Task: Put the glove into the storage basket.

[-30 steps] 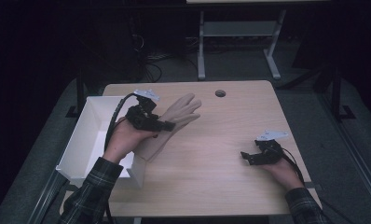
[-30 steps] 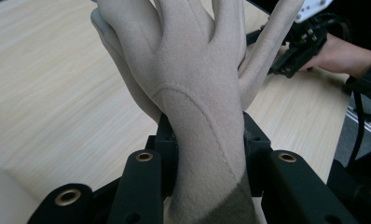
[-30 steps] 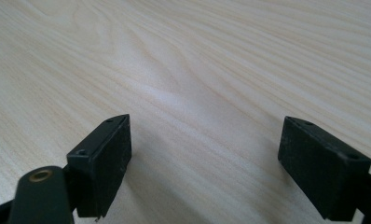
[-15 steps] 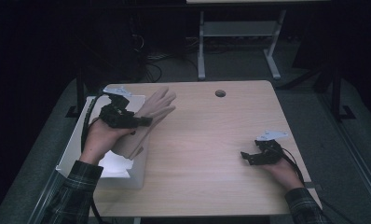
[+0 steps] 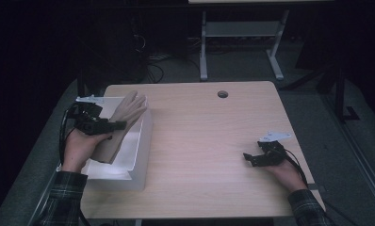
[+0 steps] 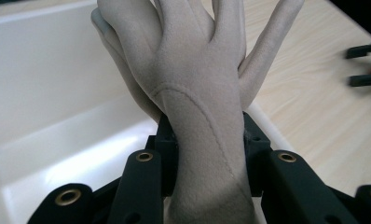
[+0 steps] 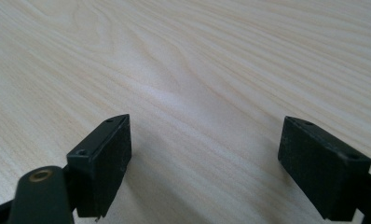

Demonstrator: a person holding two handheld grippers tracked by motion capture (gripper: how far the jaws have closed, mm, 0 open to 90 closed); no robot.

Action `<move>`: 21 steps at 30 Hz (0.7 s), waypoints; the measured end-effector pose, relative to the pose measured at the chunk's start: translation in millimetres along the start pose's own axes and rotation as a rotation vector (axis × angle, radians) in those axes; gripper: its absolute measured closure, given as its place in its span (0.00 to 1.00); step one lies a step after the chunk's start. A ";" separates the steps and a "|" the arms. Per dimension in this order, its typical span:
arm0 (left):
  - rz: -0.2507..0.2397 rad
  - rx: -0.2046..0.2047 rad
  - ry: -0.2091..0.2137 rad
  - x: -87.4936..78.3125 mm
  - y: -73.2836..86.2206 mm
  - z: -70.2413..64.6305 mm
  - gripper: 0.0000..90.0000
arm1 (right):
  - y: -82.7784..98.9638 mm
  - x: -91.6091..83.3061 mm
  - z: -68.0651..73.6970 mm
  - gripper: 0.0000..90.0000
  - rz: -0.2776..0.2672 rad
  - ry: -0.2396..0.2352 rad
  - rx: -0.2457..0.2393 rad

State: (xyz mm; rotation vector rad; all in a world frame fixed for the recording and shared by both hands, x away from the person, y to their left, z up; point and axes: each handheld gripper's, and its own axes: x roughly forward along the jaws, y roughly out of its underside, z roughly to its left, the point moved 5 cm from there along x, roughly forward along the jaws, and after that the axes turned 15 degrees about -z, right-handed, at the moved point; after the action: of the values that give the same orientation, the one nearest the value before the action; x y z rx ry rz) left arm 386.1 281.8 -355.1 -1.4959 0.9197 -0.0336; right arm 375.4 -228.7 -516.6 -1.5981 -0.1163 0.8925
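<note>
Glove going into the white box

The left hand-held gripper squeezes a tan glove at the wrist, above the white box on the bench. Next: lower it and let go. The right hand-held gripper rests empty, jaws apart.

The room is dark; light falls mainly on a pale wood-grain table with rounded corners. A round grommet hole sits near the far edge, centre. The floor is grey carpet. Beyond the far edge stands a light metal table frame with two legs and a crossbar. Black cables lie on the floor, far left.
</note>
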 end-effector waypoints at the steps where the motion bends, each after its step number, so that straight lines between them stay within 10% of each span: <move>1: 0.015 -0.011 -0.031 0.5 7.6 7.9 0.74 | 0.0 0.0 0.0 0.19 0.000 0.000 0.000; 21: 0.162 -0.058 -0.092 49.3 67.7 31.7 0.74 | 0.0 -0.2 0.0 0.19 0.002 0.000 0.000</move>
State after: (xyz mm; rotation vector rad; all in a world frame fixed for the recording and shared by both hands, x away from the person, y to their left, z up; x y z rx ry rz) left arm 401.8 290.5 -442.8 -1.4599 0.9713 0.1802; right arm 375.3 -228.8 -516.5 -1.5987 -0.1144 0.8938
